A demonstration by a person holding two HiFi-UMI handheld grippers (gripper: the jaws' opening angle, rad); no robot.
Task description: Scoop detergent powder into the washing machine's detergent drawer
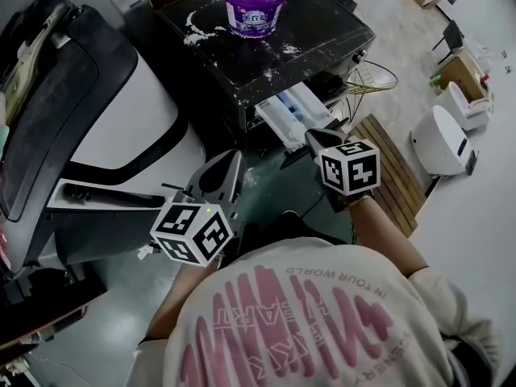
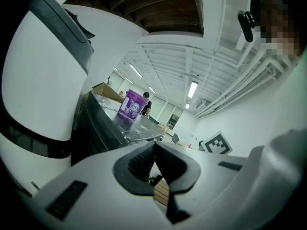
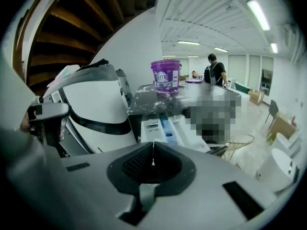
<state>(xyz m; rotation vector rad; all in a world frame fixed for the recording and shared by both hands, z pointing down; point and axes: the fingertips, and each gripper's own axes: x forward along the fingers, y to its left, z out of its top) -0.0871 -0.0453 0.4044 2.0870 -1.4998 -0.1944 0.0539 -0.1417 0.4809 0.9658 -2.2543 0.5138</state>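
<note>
Left tongs (image 2: 154, 152) and right tongs (image 3: 153, 152) are both pressed together and empty, just in front of the open drawer (image 1: 292, 111), so it's best to reach up to the purple tub (image 1: 254, 2) on the washer (image 1: 322, 31) and bring powder down slowly and level.

Under me the floor (image 1: 476, 240) is pale grey and smooth. A slatted wooden board (image 1: 397, 180) lies on it, and a white rounded appliance (image 1: 442, 141) stands just beyond that. Further off I see cardboard boxes (image 1: 463, 69) and a dark chair (image 1: 453, 35) (small at this range). Looking up, the ceiling (image 2: 168, 66) is white, crossed by pipes (image 2: 235, 92) and long strip lights (image 3: 259, 14), with brown wooden beams (image 3: 91, 18) nearer me. A person (image 3: 214, 71) stands far down the bright room.
</note>
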